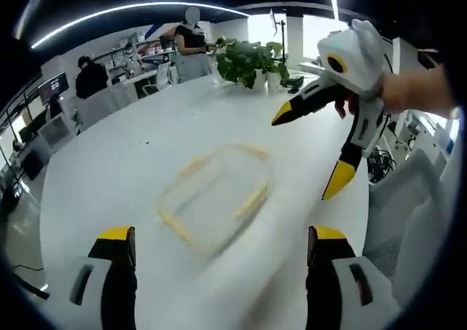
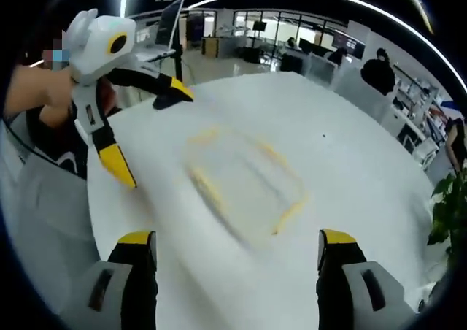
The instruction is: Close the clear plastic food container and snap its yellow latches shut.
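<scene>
The clear plastic food box with yellow latches (image 1: pixel 216 196) lay on the big white counter (image 1: pixel 109 177), and both claws, left claw (image 1: pixel 219 253) and right claw (image 2: pixel 237 257), hung spread wide above it, holding nothing, so a fast push could slide it away.

Open-plan office. Large white table (image 1: pixel 131 169) as landmark. Beyond its far edge: rows of desks with monitors (image 1: pixel 51 87), seated and standing people (image 1: pixel 91 77), office chairs (image 1: pixel 162 78). Potted plant (image 1: pixel 248 61) at the table's far end. Overhead, dark ceiling with curved strip lights (image 1: pixel 131 10); glass partitions behind desks (image 2: pixel 270 34).
</scene>
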A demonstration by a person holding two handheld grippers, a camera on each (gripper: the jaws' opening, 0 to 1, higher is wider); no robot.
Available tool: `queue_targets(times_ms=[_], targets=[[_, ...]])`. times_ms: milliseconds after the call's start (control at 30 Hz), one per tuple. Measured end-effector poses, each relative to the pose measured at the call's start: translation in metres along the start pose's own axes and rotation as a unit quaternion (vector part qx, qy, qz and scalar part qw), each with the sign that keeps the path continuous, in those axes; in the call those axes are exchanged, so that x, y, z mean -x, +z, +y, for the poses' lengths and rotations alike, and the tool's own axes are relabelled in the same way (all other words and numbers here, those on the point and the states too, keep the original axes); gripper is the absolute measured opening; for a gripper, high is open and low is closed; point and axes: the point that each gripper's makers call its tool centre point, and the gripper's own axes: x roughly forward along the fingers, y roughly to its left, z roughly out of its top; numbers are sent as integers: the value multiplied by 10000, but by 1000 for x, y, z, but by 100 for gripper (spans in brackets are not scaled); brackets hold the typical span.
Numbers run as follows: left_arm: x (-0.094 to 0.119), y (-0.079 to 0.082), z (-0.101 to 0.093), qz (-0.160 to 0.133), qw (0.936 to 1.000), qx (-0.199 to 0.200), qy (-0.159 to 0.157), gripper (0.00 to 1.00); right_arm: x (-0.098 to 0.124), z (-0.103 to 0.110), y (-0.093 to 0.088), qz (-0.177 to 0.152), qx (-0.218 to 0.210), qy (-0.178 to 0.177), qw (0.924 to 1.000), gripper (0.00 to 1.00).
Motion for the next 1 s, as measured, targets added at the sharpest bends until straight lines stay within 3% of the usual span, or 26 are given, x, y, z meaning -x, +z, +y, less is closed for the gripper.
queue_targets(times_ms=[267,767,1000], targets=[[18,-9,-7,-65,9999,111,99,99,16,6,-4,-257,-130,-224,9993,92],[45,-23,-21,-363,9982,361,318,99,44,15,-28,-517,-408,-432,9969,92],[53,-34,-29,-372,9978,440,330,99,52,23,-37,-631,-477,-531,9954,92]])
